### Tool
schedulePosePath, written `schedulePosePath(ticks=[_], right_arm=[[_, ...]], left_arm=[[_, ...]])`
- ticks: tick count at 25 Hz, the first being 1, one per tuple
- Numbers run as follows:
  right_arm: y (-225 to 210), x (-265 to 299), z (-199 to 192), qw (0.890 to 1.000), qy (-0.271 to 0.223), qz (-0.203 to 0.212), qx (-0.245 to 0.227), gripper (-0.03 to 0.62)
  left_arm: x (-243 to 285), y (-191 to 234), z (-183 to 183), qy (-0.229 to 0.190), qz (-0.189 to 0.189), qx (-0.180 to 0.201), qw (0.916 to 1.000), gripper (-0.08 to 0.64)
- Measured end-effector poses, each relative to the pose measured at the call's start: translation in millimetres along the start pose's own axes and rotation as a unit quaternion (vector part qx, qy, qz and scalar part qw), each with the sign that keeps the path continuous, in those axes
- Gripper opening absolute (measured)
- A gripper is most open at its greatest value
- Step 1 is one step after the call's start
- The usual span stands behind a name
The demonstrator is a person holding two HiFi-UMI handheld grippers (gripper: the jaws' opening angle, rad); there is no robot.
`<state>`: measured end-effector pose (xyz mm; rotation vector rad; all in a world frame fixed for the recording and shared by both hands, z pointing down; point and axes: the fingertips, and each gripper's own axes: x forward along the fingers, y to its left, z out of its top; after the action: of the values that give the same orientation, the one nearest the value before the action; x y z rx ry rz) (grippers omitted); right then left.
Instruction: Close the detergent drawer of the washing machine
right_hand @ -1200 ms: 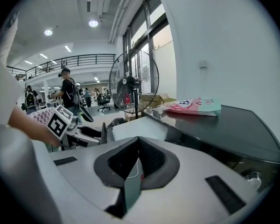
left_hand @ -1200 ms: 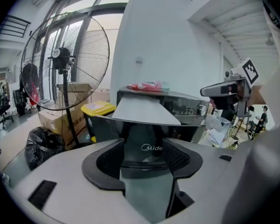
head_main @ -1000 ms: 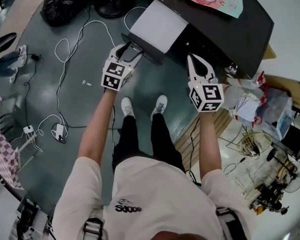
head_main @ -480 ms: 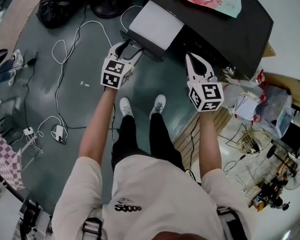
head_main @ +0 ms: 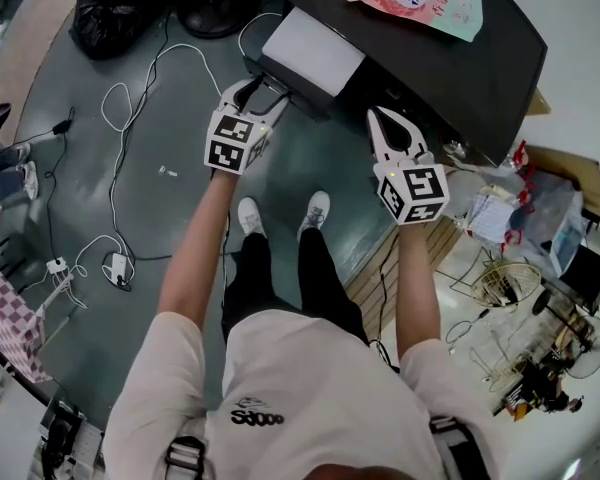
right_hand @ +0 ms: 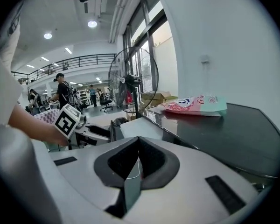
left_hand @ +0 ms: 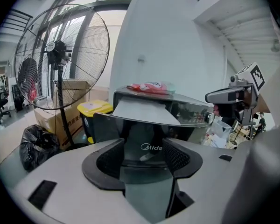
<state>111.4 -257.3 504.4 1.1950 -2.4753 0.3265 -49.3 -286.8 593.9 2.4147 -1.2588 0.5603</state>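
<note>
Detergent drawer (head_main: 310, 53) juts out — left claw (head_main: 259, 92) wide at its front, right claw (head_main: 392, 128) pinched shut. Off-centre pushing could jam it.

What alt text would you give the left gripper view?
Left gripper, jaws apart, faces the dark front of the pulled-out detergent drawer of a black washing machine. A pink detergent pouch lies on the machine's top; a large floor fan stands at picture left, the right gripper at picture right.

You've brought your left gripper (head_main: 259, 92) forward, so its parted jaws now sit closer to the detergent drawer's (head_main: 315, 48) dark front. Your right gripper (head_main: 379, 118) has edged forward slightly.
</note>
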Motion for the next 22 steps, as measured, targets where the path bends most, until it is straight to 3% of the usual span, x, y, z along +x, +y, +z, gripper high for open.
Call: schedulePosePath(ticks=[22], right_arm=[[-41, 8, 6, 0.999, -0.001, -0.039, 0.016, 0.005]], left_arm=[[62, 9, 56, -0.020, 0.005, -0.003, 0.9998, 0.267]])
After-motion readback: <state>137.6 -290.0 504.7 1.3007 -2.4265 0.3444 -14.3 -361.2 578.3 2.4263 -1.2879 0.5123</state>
